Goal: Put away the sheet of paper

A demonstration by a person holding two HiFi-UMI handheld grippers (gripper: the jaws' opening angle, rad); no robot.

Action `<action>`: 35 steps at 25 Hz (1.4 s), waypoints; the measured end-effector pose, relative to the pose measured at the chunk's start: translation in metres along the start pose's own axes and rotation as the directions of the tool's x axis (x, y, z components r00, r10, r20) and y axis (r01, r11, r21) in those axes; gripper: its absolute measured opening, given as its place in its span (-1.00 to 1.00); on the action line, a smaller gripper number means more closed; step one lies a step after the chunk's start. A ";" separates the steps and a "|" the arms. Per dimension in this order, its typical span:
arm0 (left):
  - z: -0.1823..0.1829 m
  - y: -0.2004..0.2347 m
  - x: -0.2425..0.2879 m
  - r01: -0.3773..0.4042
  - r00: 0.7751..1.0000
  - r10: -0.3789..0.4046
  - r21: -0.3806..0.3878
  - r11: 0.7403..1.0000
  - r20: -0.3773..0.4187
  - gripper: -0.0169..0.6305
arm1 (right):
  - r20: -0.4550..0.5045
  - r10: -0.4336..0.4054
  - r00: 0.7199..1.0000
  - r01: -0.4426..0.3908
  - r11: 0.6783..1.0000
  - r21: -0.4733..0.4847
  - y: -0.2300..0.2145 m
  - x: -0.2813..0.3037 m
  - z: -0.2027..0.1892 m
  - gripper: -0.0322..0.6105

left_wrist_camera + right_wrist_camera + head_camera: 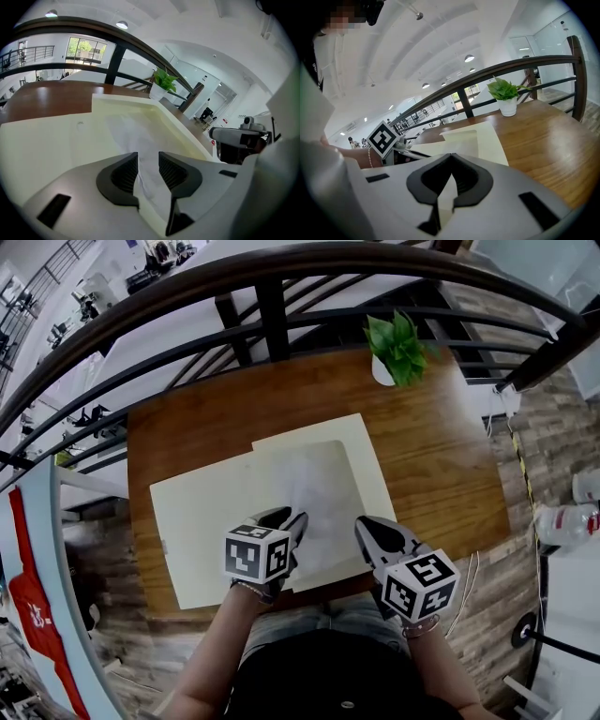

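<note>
The sheet of paper (319, 488) lies on the open folder (197, 521). It is thin, light and floppy, so pinch it by an edge. The left claw (148, 161) gapes wide over it. The right claw (451, 157) looks clenched on its near corner.

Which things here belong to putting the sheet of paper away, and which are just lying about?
Part of the job:
sheet of paper
cream folder, lying open under it
left gripper, jaws apart over the sheet
right gripper, jaws together

Just there:
potted plant
wooden table
railing
</note>
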State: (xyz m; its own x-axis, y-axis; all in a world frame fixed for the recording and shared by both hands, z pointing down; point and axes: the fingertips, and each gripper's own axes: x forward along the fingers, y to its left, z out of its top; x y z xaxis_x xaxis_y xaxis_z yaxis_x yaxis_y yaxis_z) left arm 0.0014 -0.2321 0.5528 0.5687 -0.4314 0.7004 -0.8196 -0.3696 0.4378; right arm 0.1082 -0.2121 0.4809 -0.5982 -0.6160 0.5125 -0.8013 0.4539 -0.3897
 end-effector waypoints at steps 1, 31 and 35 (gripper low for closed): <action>0.003 -0.001 -0.004 0.000 1.000 0.000 0.008 1.000 0.011 -0.55 | 0.004 0.006 1.000 -0.006 1.000 -0.006 0.002 0.001 0.003 -0.82; 0.060 -0.038 -0.127 -0.024 0.922 -0.063 0.218 0.976 0.382 -0.84 | 0.177 0.149 0.973 -0.121 0.980 -0.160 0.104 0.011 0.070 -0.82; 0.060 -0.038 -0.134 -0.020 0.912 -0.071 0.216 0.976 0.404 -0.86 | 0.178 0.152 0.972 -0.121 0.977 -0.173 0.111 0.012 0.070 -0.82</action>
State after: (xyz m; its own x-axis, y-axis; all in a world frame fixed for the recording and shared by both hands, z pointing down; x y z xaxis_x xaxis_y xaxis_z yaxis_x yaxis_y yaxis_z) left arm -0.0398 -0.2099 0.4087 0.6049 -0.6996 0.3804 -0.7963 -0.5297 0.2921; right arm 0.0129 -0.2140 0.3905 -0.7018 -0.6447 0.3030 -0.7123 0.6296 -0.3102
